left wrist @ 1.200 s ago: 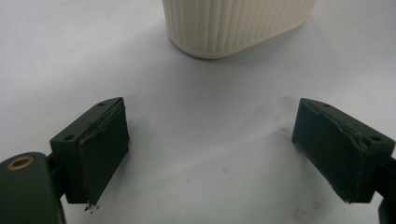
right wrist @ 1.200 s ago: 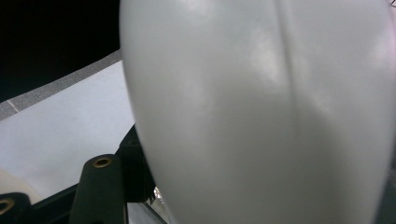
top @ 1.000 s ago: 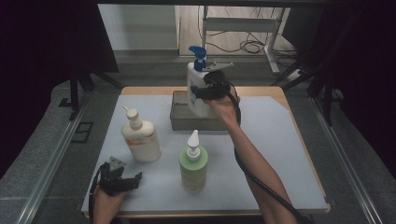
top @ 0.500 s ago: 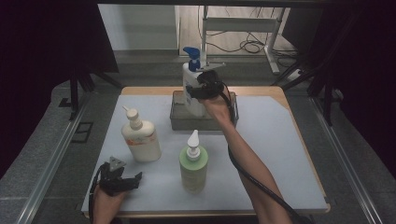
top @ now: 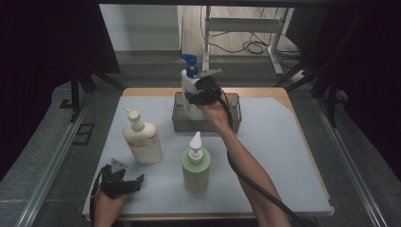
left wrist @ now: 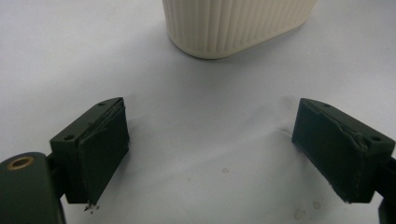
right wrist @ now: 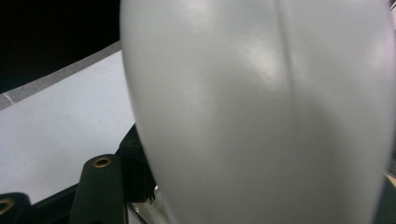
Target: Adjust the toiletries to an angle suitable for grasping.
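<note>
High view: right gripper (top: pixel 201 97) is clamped on the white bottle with the blue pump top (top: pixel 190 87), holding it upright over the left part of the dark grey bin (top: pixel 231 118); whether the bottle base sits on the bin floor or hangs just above it cannot be told. The bin stands at the far middle of the pale grey mat (top: pixel 274 151). Right gripper view: the smooth white bottle wall (right wrist: pixel 261 107) presses close against the camera, with part of one black jaw visible at its lower left edge and the mat (right wrist: pixel 60 121) behind; the jaws are closed against the bottle body. Left gripper (top: pixel 124 184) rests low at the near left corner of the mat, well apart from the bin, held in the person's left hand (top: pixel 108 204). Left gripper view: jaws spread wide with nothing between them, only bare mat (left wrist: pixel 210 140); the ribbed base of the cream lotion bottle (left wrist: pixel 238 25) stands just beyond the jaw tips, not touching them. High view again: that cream lotion bottle (top: pixel 143 142) stands upright to the near left of the bin, just beyond the left gripper. A green pump bottle with a white nozzle (top: pixel 196 165) stands upright nearer than the bin, roughly in line with it, between the two forearms. Right forearm (top: pixel 246 165) crosses the mat from the near edge up to the bin, its cable trailing beneath it.
</note>
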Tool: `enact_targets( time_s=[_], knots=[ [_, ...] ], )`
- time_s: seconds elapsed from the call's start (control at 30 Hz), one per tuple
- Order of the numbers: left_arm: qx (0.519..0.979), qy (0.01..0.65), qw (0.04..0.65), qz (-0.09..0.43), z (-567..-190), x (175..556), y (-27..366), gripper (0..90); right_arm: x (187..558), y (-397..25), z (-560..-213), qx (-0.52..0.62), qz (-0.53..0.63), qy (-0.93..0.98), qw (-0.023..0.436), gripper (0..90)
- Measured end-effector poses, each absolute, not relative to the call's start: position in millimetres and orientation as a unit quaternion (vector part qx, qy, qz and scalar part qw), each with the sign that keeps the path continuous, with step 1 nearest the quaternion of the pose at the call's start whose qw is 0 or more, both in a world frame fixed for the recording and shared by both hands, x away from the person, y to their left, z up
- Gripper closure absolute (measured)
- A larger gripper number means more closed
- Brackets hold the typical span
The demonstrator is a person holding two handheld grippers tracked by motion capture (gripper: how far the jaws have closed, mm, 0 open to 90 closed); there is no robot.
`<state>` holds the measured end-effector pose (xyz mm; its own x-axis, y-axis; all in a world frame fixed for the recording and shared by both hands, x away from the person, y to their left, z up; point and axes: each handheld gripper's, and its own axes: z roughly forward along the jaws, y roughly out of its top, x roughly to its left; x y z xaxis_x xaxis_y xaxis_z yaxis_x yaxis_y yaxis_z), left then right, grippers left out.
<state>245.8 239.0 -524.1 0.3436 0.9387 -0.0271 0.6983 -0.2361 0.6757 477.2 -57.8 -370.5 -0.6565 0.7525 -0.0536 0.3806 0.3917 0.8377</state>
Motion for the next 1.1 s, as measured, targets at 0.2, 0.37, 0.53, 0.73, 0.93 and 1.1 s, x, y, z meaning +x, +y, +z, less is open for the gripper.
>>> enact_targets(
  time_s=[0.2,0.37,0.53,0.73,0.93,1.1],
  knots=[
    [0.761,0.538,0.305,0.197,-524.2,245.8,239.0,10.6,477.5,-54.8,-379.0,0.354,0.422,0.808,0.210,37.9],
    [0.761,0.538,0.305,0.197,-524.2,245.8,239.0,10.6,477.5,-53.9,-386.2,0.357,0.417,0.810,0.205,37.9],
    [0.761,0.538,0.305,0.198,-524.2,245.8,239.0,10.6,477.7,-54.9,-391.2,0.360,0.414,0.811,0.201,37.9],
    [0.761,0.538,0.305,0.198,-524.2,245.8,239.0,10.6,477.7,-54.4,-396.1,0.362,0.409,0.814,0.197,37.9],
    [0.761,0.538,0.305,0.198,-524.2,245.8,239.0,10.6,478.2,-52.0,-402.0,0.363,0.404,0.817,0.194,37.8],
    [0.760,0.538,0.306,0.198,-524.4,245.8,238.8,10.6,478.6,-51.6,-404.8,0.363,0.402,0.818,0.192,37.8]
  ],
)
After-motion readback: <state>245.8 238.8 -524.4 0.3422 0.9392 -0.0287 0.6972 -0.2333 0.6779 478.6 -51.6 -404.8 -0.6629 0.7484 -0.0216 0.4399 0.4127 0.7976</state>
